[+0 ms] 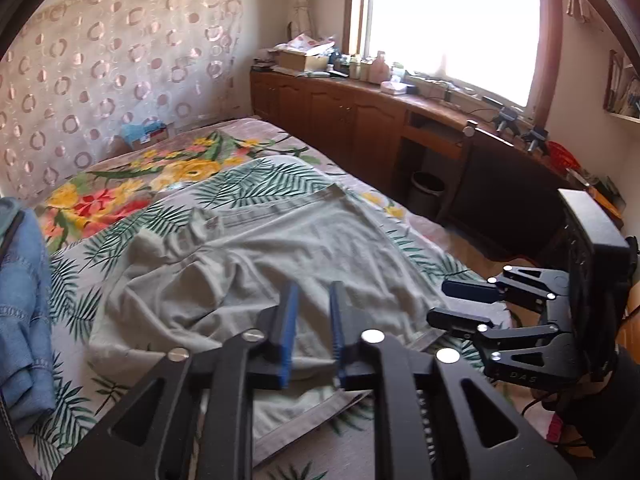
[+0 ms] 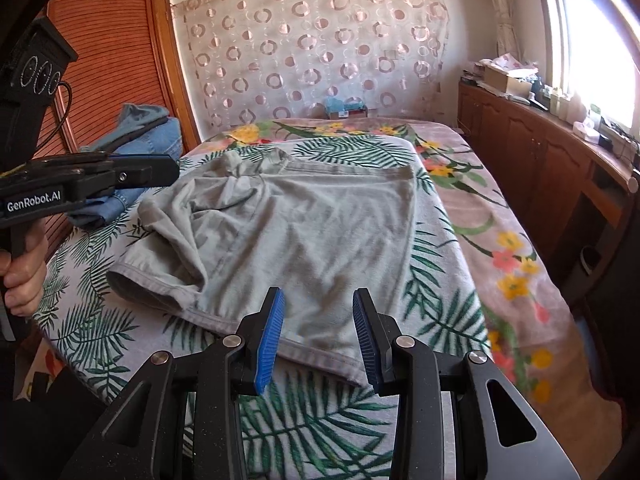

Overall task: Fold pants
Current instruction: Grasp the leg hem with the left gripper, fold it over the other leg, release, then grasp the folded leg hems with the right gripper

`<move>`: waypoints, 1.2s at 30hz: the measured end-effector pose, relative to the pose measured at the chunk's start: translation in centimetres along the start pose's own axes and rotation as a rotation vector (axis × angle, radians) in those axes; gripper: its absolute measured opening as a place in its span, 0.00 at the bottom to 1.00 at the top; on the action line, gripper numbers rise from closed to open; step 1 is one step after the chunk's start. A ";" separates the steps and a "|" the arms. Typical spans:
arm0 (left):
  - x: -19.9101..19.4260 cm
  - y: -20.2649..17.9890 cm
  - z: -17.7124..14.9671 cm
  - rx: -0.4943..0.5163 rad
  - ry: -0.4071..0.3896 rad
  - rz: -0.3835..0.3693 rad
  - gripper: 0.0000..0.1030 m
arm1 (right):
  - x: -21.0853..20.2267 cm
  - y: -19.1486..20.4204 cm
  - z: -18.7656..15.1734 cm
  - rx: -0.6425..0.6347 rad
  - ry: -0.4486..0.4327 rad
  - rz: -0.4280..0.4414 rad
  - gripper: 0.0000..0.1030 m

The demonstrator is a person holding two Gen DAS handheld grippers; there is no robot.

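While pants (image 2: 304,232) lie flat, both hand-held grippers hover parted, empty.

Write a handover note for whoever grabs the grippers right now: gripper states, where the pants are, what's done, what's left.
Left gripper: open, nothing between the pads, above the pants' near left part.
Right gripper: open, empty, over the near hem.
Pants: grey, on the palm-print sheet on the bed, waistband at the far end. Right side lies fairly flat; left side is bunched and wrinkled.
Jeans: piled at the bed's left edge, not in play.
Done: pants laid out, possibly folded once lengthwise; cannot tell for sure.
Left: smooth the bunched left side, then fold and square up.
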State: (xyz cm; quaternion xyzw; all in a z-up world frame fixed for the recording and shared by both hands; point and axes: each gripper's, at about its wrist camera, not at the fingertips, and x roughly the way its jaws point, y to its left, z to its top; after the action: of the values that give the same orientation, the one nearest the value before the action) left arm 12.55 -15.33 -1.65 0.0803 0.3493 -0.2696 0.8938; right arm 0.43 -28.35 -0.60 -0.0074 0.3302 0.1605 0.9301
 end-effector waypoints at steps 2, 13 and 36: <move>-0.1 0.6 -0.5 -0.006 -0.004 0.023 0.38 | 0.5 0.7 0.1 -0.008 0.003 0.015 0.36; -1.1 4.9 -4.3 -0.102 -0.005 0.094 0.78 | 3.2 4.4 0.2 -0.067 0.039 0.096 0.36; -1.8 6.3 -8.6 -0.161 0.015 0.113 0.78 | 3.6 4.9 1.3 -0.101 -0.002 0.138 0.04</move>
State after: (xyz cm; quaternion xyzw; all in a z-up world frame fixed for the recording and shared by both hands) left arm 9.82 -6.44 -7.08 0.0298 0.3715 -0.1892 0.9085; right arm 2.34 -22.52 -1.32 -0.0315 0.3203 0.2408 0.9156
